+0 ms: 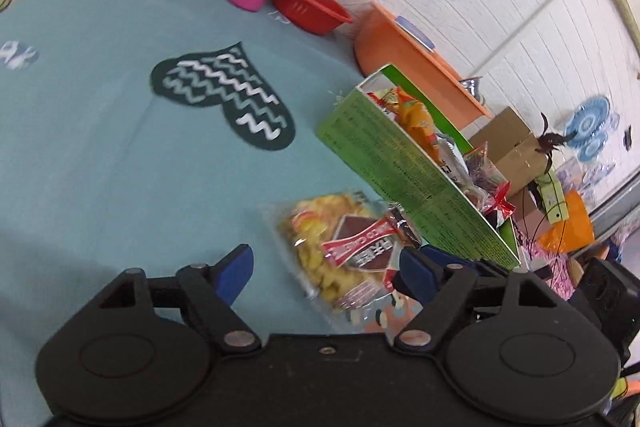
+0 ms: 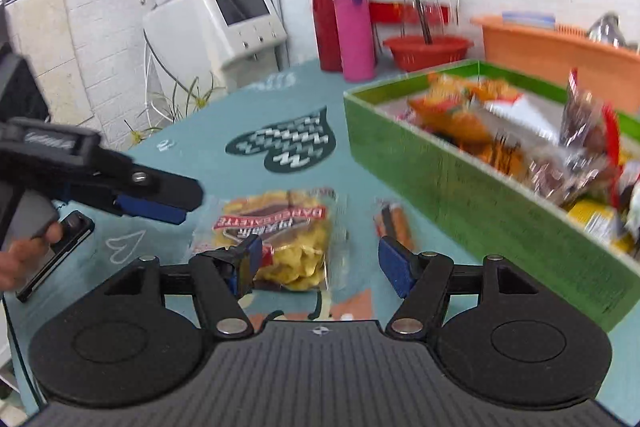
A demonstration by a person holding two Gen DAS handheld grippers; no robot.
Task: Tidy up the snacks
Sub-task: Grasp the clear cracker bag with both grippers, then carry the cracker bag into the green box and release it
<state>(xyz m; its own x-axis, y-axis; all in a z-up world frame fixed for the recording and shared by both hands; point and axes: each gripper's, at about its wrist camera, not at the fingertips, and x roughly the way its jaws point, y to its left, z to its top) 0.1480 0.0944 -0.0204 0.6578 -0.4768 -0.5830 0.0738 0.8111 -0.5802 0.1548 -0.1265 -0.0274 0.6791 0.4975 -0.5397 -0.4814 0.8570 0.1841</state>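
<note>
Closing evenly on the chip bag (image 1: 336, 251), lying on the table (image 1: 100, 155) beside the green box (image 1: 404, 171), is advised; left gripper (image 1: 326, 267) and right gripper (image 2: 318, 263) are held wide, empty.

both grippers hang low with jaws spread wide: left gripper (image 1: 326, 267), right gripper (image 2: 318, 261), nothing held.

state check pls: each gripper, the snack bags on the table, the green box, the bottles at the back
left gripper: open, chip bag between its fingers, not clamped
right gripper: open, holding nothing
chip bag: flat on the tablecloth, sealed
small snack pack: flat on the cloth beside the box
green box: open on top, holds many snack packs
pink bottle: upright, lid on
red bottle: upright
</note>
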